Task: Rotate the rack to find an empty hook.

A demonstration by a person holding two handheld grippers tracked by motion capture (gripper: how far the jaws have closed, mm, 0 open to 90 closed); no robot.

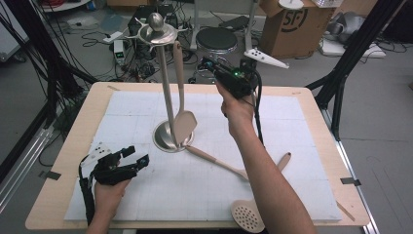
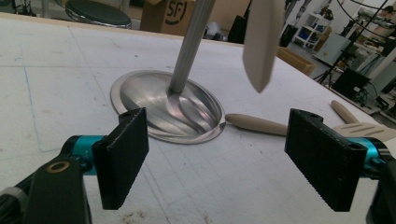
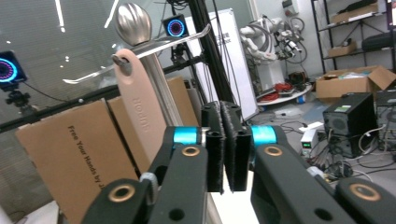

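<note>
Spatula (image 1: pixel 184 124) hangs on rack (image 1: pixel 165 78) just left of my right tool (image 1: pixel 214 67), pressed together empty; left tool (image 1: pixel 139 156) spread, idle on surface (image 1: pixel 292 126).

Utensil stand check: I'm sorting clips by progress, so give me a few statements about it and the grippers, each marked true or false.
1. A spatula hangs from the utensil stand. True.
2. The right gripper holds a utensil. False: its jaws are shut on nothing.
3. The left gripper is shut. False: its jaws stand wide open.
4. A perforated spoon lies at the mat's near edge. True.
5. The stand has tipped over. False: it stands upright.
</note>
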